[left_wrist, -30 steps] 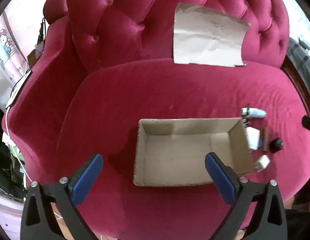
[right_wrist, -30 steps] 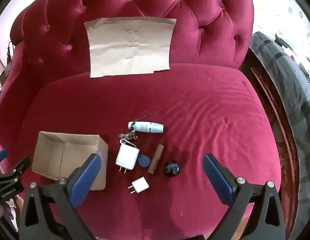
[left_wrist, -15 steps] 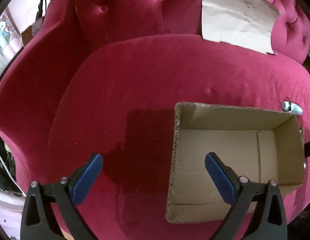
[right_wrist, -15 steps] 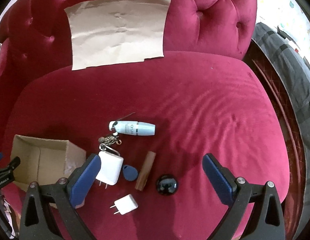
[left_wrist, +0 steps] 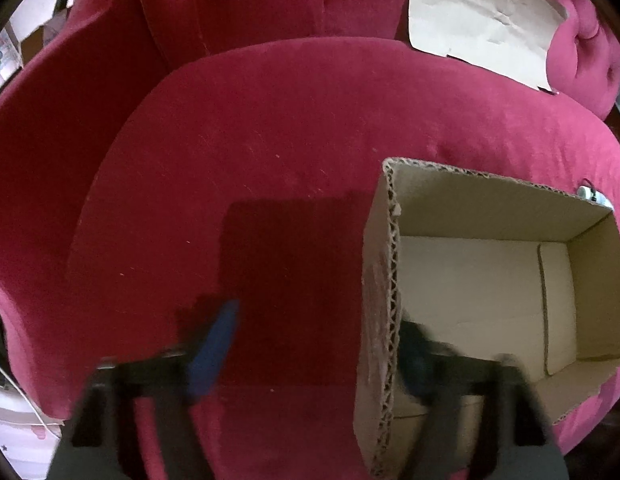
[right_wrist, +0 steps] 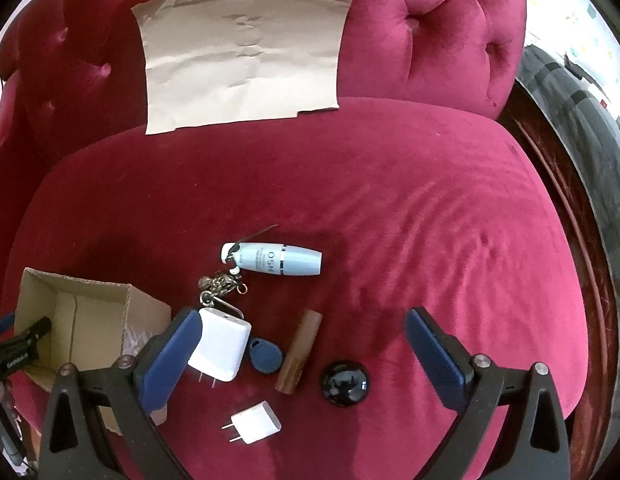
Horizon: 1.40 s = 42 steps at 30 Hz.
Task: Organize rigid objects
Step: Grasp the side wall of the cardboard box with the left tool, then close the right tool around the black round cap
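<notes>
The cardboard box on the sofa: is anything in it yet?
Empty as far as shown. The cardboard box shows only its bare floor; the chargers and bottle lie outside it.

We see right gripper [right_wrist: 297, 356]: black angular plastic frame, blue rubber finger pads [right_wrist: 171, 360], silver screws; left gripper [left_wrist: 314, 352] alike, blurred.

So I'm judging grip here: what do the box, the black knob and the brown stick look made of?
Box: corrugated cardboard, matte; fluted edge shows. Black knob: glossy, likely hard plastic or glass; it carries sharp reflections. Brown stick: dull brown cylinder, perhaps wood or matte plastic; can't tell.
</notes>
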Available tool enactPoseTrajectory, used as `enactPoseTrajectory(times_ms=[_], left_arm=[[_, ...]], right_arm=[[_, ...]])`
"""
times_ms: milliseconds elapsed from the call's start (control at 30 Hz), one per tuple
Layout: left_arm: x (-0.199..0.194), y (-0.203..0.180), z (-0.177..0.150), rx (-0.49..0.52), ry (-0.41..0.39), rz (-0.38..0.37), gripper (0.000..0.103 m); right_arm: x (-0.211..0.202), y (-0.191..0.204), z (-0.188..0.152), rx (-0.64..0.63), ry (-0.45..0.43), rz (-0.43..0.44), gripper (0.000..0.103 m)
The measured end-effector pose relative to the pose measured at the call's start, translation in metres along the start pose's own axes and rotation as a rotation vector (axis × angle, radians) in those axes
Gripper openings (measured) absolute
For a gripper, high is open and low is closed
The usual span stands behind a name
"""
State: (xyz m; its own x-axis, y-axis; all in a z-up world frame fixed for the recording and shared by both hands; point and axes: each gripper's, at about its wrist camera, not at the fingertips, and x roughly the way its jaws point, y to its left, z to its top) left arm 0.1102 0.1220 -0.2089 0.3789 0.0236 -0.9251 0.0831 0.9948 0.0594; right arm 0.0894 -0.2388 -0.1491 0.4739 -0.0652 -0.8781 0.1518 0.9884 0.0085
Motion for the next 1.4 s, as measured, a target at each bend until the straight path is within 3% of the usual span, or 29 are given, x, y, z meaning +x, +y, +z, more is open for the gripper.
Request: enactPoseTrajectory(times_ms=[33,100,167,867,1400], left_arm=[[0.002,0.001,0.000,0.000,0.003,-0.021,0.045],[0.004,-0.002,-0.003,0.024,0.006,-0.084,0.014],[0.004,-0.006,-0.005,0.045,0.002,-0.099,0.003],[0.006,-0.008,-0.008,0.038,-0.004,-0.089,0.003],[0.002,-0.017,-0.010,0.065,-0.014,-0.074,0.003]], right_arm=[[0.000,0.000,-0.001,-0.001,0.001,0.000,0.103],[-0.001,0.001,-0.002,-0.005,0.002,0.000,0.103],[0.000,0.001,-0.003,-0.009,0.008,-0.005,0.103],[0.011,-0.022,-0.010,-0.005,0.051,-0.049,0.103],[0.047,-0.044,-0.038,0.010,0.191,-0.047,0.103]])
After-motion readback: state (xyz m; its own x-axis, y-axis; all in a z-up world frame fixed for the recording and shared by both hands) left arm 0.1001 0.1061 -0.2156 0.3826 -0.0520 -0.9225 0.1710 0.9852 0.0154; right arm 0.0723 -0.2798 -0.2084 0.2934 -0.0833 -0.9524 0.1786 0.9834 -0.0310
